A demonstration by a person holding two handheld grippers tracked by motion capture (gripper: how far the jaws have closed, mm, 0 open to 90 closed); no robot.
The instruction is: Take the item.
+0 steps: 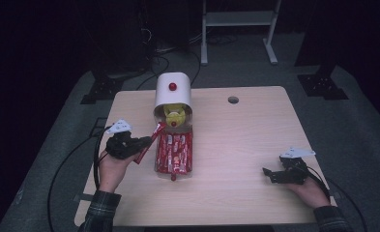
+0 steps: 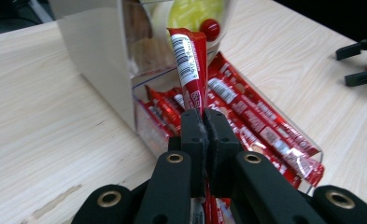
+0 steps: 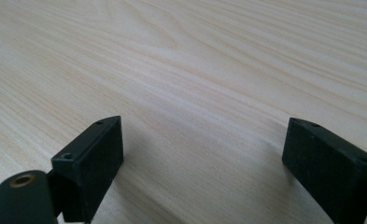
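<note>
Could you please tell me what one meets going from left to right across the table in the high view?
Left gripper → red snack stick it grips → clear tray of red sticks → right gripper.

The table (image 2: pixel 55 116) was pale wood-grain, smooth and matt. On it, the dispenser's clear tray (image 2: pixel 146 121) looked like glossy transparent plastic, its white hood (image 1: pixel 173 89) smooth and matt. The red snack stick (image 2: pixel 190 65) had a shiny foil-like wrapper. The left gripper (image 2: pixel 203 135) was matt black plastic with brass-coloured rivets.
</note>
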